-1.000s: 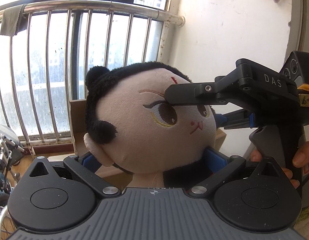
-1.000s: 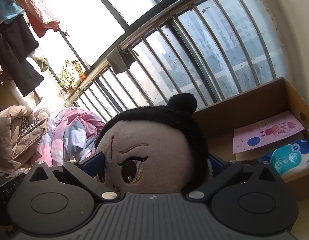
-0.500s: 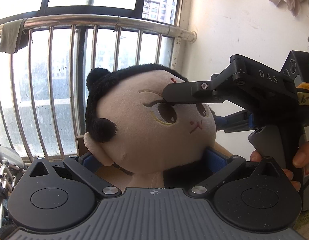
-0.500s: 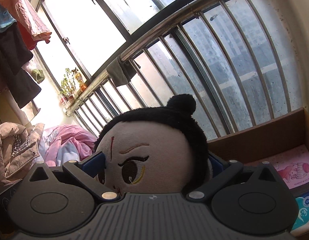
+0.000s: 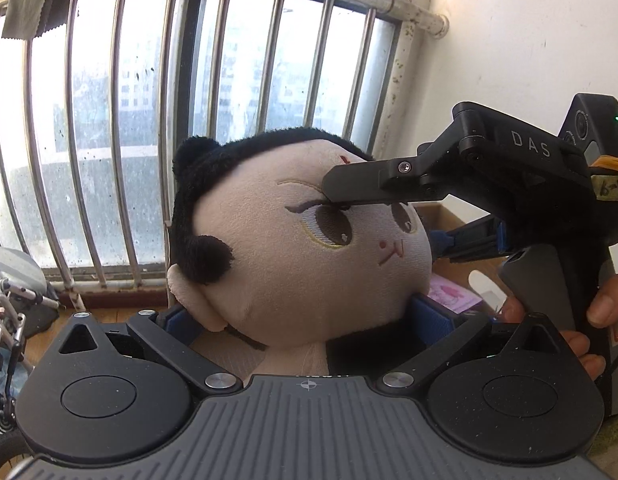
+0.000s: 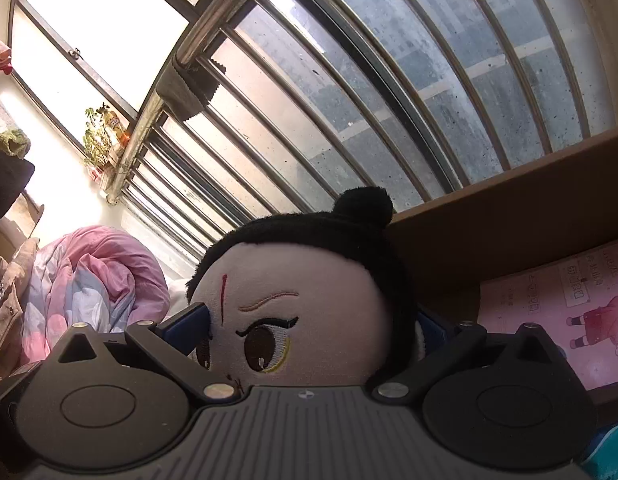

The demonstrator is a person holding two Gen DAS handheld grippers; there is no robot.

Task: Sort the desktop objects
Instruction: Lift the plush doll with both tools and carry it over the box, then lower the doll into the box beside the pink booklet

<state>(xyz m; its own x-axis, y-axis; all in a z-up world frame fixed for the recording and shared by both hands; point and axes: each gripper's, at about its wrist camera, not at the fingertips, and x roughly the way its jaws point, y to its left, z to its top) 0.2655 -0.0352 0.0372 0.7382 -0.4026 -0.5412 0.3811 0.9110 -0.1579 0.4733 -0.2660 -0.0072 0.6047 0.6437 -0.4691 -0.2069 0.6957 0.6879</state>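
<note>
A plush doll with a black hair cap, a beige face and big brown eyes is held in the air by both grippers. My left gripper is shut on the doll at the neck, under the head. My right gripper is shut on the doll's head, one blue pad on the face, the other on the back of the head. In the left wrist view the right gripper's black upper finger lies across the doll's brow, and a hand holds its handle.
An open cardboard box lies behind the doll, with a pink printed sheet and a teal packet inside. A steel window railing stands behind. Bedding is heaped at the left. A white wall is at the right.
Both grippers have carried the doll along, still gripped. The right wrist view now sits closer to the cardboard box and its pink sheet; the left wrist view has tilted lower.
</note>
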